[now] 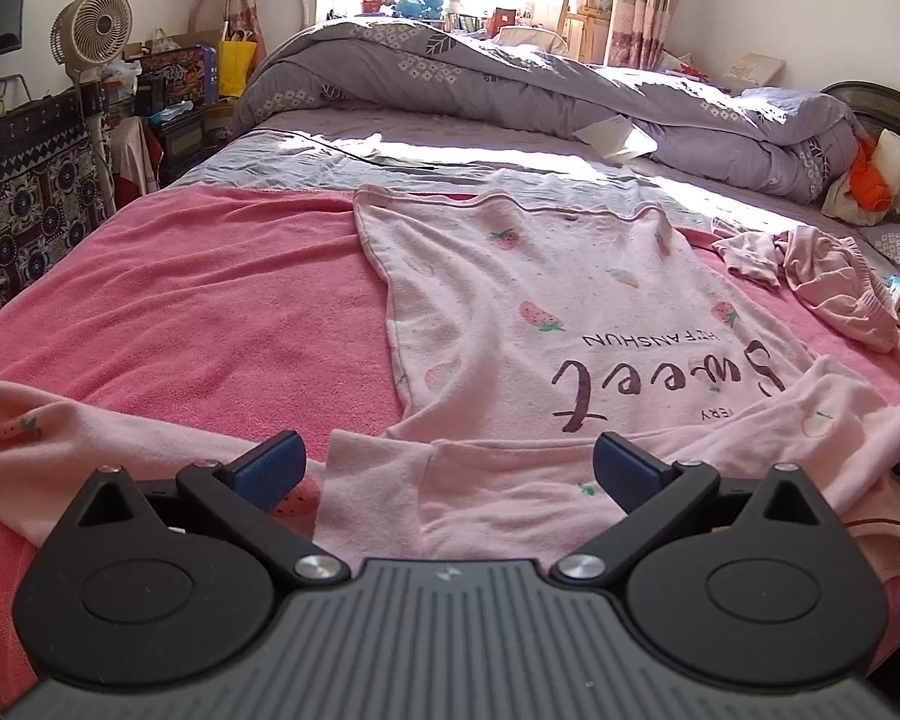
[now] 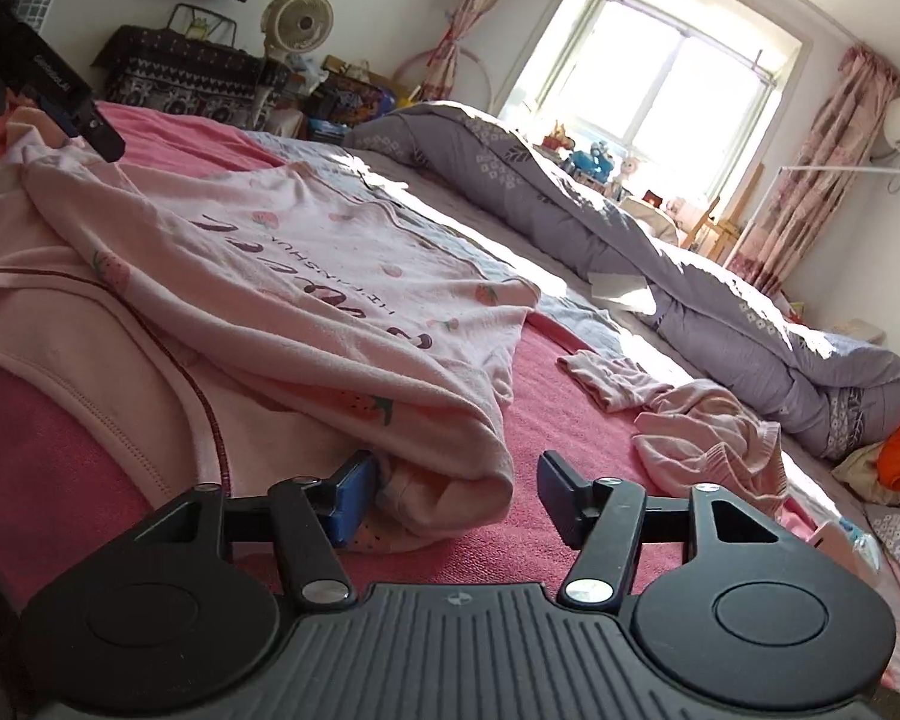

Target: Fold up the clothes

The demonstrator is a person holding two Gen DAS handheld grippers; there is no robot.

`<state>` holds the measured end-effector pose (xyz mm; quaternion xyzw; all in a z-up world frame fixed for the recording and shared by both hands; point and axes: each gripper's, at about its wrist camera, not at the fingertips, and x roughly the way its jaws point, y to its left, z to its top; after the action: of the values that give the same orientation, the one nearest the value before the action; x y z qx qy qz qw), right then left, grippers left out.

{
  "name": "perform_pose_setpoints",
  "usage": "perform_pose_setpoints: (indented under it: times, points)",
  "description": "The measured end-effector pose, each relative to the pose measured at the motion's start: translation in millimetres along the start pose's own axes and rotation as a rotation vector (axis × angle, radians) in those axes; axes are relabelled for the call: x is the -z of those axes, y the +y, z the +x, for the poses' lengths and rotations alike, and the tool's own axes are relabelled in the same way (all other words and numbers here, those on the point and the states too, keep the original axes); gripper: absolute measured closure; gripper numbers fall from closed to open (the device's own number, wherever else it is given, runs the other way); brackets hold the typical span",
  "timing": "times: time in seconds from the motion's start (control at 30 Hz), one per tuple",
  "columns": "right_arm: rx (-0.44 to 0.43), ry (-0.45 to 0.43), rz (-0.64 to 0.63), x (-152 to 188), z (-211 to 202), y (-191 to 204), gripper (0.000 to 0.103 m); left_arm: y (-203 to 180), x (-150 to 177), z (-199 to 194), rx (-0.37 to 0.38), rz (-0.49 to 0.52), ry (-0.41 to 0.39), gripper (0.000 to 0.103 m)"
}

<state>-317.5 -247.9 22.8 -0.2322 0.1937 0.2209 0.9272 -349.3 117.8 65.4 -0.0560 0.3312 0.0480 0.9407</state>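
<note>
Pink shirt (image 2: 306,312) — sleeve between right hand-held gripper (image 2: 456,498) fingers.

A home bedroom: bed (image 1: 306,138), quilt (image 1: 450,72), curtained window (image 2: 660,84).

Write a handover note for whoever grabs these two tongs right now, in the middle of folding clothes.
Left tongs: open and empty, over the near, folded-over part of the pale pink strawberry-print cotton shirt.
Right tongs: open; a rolled edge of the shirt lies between the pads, not pinched.
The shirt lies print-up on the pink towelling blanket. A crumpled pale pink garment lies beside it.
Done: shirt spread out, first fold apparently started.
Left: finish folding the shirt, then fold the crumpled garment.
</note>
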Motion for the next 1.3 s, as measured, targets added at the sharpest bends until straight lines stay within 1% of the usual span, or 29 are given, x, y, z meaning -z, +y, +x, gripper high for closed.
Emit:
perform_pose_setpoints:
  times: [0.03,0.1,0.2,0.27,0.33,0.37,0.4,0.47,0.57,0.63,0.7,0.77,0.8,0.9,0.93,0.97,1.0,1.03,1.1,1.17,1.27,1.3]
  points:
    - [-0.006,0.009,0.055,-0.8,3.8,-5.1,0.088,-2.3,0.4,0.7,0.000,0.006,0.005,0.001]
    - [0.010,-0.007,0.142,-2.0,-2.9,-17.7,0.090,-5.5,1.7,2.6,0.002,0.020,0.015,0.001]
    - [0.050,-0.034,0.187,0.1,-25.4,-29.8,0.090,-7.0,5.5,8.3,-0.007,0.039,0.036,0.001]
    - [0.065,0.007,0.206,9.2,-27.7,-34.2,0.090,-6.1,8.4,13.5,-0.018,0.037,0.054,0.001]
    - [0.098,0.082,0.225,24.0,-18.1,-36.0,0.091,-2.6,11.4,17.6,-0.031,0.024,0.072,0.001]
    - [0.104,0.104,0.242,32.8,-13.8,-37.7,0.091,-0.7,12.4,16.7,-0.036,0.019,0.072,0.001]
    - [0.100,0.103,0.263,41.0,-12.2,-39.3,0.091,1.5,13.2,14.7,-0.041,0.015,0.071,0.001]
    - [0.099,0.081,0.259,42.1,-17.0,-38.2,0.091,4.6,13.6,5.8,-0.056,0.021,0.054,0.001]
    - [0.088,0.024,0.230,37.1,-27.2,-36.1,0.090,9.4,14.1,-12.6,-0.075,0.052,0.019,0.001]
    - [0.095,0.005,0.219,33.2,-30.2,-35.8,0.087,11.3,16.4,-22.0,-0.047,0.077,0.009,0.001]
    - [0.103,-0.012,0.215,29.5,-31.7,-36.4,0.082,10.3,20.3,-25.5,0.015,0.098,0.024,0.001]
    - [0.113,-0.020,0.233,26.0,-30.5,-37.1,0.078,3.7,26.0,-24.0,0.032,0.138,0.043,0.001]
    - [0.118,-0.025,0.240,24.3,-30.5,-36.9,0.074,-0.8,28.6,-21.3,0.021,0.165,0.049,0.001]
    - [0.102,-0.037,0.223,18.9,-30.6,-32.8,0.068,-15.4,35.6,-10.5,-0.037,0.254,0.060,0.000]
    - [0.092,-0.041,0.194,17.5,-30.7,-27.9,0.066,-20.3,37.9,-6.8,-0.057,0.284,0.064,0.000]
    - [0.080,-0.043,0.150,16.2,-30.8,-20.5,0.061,-23.4,39.6,-4.2,-0.069,0.305,0.061,0.000]
    - [0.067,-0.046,0.105,14.9,-30.9,-13.1,0.055,-24.6,39.4,-2.7,-0.072,0.311,0.054,0.000]
    - [0.055,-0.049,0.061,13.7,-31.0,-5.7,0.053,-25.1,38.3,-1.5,-0.072,0.312,0.047,0.000]
    - [0.061,-0.049,-0.054,13.2,-26.9,14.2,0.049,-23.7,33.5,0.9,-0.070,0.294,0.040,0.000]
    - [0.121,-0.053,-0.179,15.0,-18.8,32.2,0.049,-21.5,29.7,3.2,-0.065,0.273,0.042,0.000]
    - [0.294,-0.078,-0.428,26.9,1.4,58.4,0.050,-18.9,27.5,3.9,-0.061,0.255,0.046,0.000]
    - [0.321,-0.091,-0.467,29.8,4.9,62.1,0.059,-18.1,26.9,4.1,-0.061,0.250,0.047,0.000]
